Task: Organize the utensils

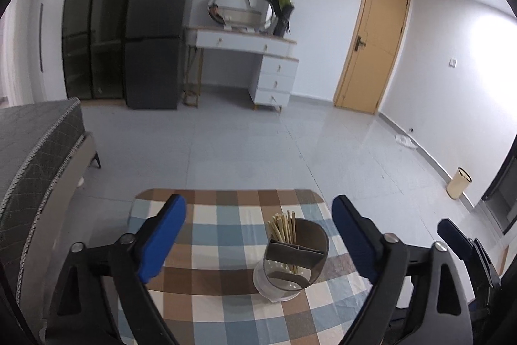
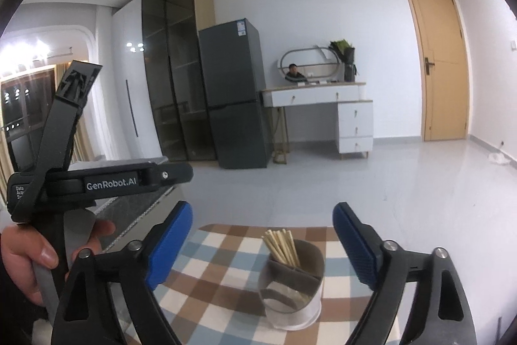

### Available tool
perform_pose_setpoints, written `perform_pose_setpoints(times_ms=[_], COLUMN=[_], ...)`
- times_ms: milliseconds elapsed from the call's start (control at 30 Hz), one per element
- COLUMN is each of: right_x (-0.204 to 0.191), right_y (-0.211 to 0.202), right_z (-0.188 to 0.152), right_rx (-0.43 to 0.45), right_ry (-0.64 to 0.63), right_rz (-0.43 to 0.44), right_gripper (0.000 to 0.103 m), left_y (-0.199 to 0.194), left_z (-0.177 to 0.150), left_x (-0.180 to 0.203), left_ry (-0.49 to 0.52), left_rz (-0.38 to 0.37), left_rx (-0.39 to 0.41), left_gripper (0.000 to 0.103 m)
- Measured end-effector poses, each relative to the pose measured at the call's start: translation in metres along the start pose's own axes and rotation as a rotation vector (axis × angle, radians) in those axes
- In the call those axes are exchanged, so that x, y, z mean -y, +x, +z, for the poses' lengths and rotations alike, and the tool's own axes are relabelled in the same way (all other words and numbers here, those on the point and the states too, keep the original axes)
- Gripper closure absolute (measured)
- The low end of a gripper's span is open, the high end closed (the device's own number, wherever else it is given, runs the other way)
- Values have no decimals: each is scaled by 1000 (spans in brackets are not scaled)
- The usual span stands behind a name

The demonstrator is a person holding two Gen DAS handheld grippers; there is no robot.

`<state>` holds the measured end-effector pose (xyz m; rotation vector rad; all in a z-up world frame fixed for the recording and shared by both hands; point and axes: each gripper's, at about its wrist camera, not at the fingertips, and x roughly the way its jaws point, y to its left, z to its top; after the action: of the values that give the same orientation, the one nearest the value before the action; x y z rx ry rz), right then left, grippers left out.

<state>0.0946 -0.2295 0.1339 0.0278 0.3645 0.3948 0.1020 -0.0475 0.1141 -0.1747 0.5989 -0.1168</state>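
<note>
Both the left gripper point(image 1: 258, 235) and right gripper point(image 2: 262, 243) hover with jaws spread and empty above the checked-cloth surface point(image 1: 223, 215), the grey compartmented plastic utensil holder point(image 1: 292, 261) with upright pale wooden chopsticks point(image 1: 284, 227) standing ahead between them, toward the surface's far edge, about equally near both.

White walls, grey tiled floor point(image 1: 258, 144), wooden door point(image 1: 371, 37) (shut), dark fridge point(image 1: 155, 28)

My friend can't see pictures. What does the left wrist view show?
A grey divided utensil holder with wooden chopsticks stands on a checked tablecloth, between the open blue-padded left claw. Behind: grey fridge, wooden door.
</note>
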Motion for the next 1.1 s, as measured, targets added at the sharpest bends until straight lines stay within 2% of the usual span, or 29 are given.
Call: perform_pose_setpoints(times_ms=[133, 333, 533, 933, 1100], right_x=[-10, -17, -25, -33, -31], right_y=[-24, -40, -53, -65, -61], right_z=[-5, -13, -29, -66, -79], right_rx=[39, 60, 95, 128, 118], right_ry=[4, 12, 7, 28, 23], right_rz=[-17, -69, -116, -149, -165], right_gripper=[0, 0, 0, 0, 0], left_y=[-18, -34, -43, -44, -40], left_z=[-7, -18, -35, -71, -85], left_x=[-1, -8, -16, -31, -35], left_ry=[24, 33, 38, 45, 48], left_rz=[25, 48, 66, 95, 98], left_rx=[71, 125, 152, 178, 178], left_gripper=[4, 3, 3, 3, 3])
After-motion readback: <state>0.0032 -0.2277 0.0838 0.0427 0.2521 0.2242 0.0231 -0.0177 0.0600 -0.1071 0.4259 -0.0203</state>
